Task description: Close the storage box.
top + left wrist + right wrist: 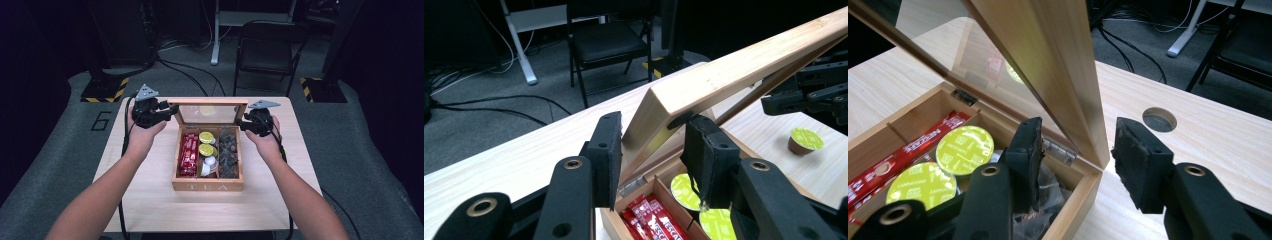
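Wooden tea box (pixel 207 186) is sitting mid-surface (pixel 150 210), its glass lid (pixel 207 114) standing raised. Left tongs (pixel 651 150) are straddling the lid's left edge, pads just off the wood, not pinching. Right tongs (pixel 1078 150) are straddling the lid's right edge, spread with a gap showing. Inside the box: red sachets (pixel 188 155), green capsules (pixel 206 142). One stray capsule (pixel 806 140) is lying on the surface.

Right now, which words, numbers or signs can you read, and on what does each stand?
"TEA": front wall of the wooden box.
"6": grey floor left of the table.
"NESCAFE", partly legible: red sachets.
Print on the green capsule lids: too small to read.
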The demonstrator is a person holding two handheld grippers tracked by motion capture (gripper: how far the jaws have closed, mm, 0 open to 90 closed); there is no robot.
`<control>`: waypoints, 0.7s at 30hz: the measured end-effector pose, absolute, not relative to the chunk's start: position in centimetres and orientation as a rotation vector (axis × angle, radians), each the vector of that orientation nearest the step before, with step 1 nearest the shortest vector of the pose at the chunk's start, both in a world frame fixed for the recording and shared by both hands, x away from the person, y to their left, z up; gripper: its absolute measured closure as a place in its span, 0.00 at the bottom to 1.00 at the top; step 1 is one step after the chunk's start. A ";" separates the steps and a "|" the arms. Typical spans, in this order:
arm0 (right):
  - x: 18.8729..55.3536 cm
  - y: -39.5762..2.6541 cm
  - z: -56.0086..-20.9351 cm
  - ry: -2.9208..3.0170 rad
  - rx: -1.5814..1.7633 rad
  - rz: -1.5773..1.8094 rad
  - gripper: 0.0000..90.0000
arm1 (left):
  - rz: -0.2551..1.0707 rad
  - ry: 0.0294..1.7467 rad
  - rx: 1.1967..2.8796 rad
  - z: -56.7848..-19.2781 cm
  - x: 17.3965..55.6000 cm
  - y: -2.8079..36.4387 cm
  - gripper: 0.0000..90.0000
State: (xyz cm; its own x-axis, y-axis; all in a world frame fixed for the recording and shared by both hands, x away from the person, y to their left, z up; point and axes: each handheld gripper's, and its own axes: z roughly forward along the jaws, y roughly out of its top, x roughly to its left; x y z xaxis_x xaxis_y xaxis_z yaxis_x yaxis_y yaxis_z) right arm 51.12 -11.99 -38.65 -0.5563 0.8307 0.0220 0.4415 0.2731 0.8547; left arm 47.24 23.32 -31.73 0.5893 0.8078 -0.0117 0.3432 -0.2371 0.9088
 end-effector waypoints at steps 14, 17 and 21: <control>47.8 -12.5 -37.2 2.145 1.080 1.272 0.54 | 0.548 0.902 1.850 -32.9 45.4 23.7 0.64; 47.0 -12.5 -36.9 2.151 1.044 1.285 0.53 | 0.542 0.896 1.851 -33.3 45.0 23.8 0.64; 46.0 -12.4 -36.8 2.153 1.010 1.282 0.51 | 0.534 0.891 1.844 -33.7 44.6 23.9 0.63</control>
State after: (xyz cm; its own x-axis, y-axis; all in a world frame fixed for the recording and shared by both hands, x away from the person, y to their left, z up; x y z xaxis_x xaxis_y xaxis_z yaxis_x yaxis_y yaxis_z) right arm 45.96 -12.37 -36.79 -0.6388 0.7694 -0.0015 0.3651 0.3048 0.8796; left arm 44.62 23.92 -33.67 0.6338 0.7730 -0.0261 0.3416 -0.2495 0.9061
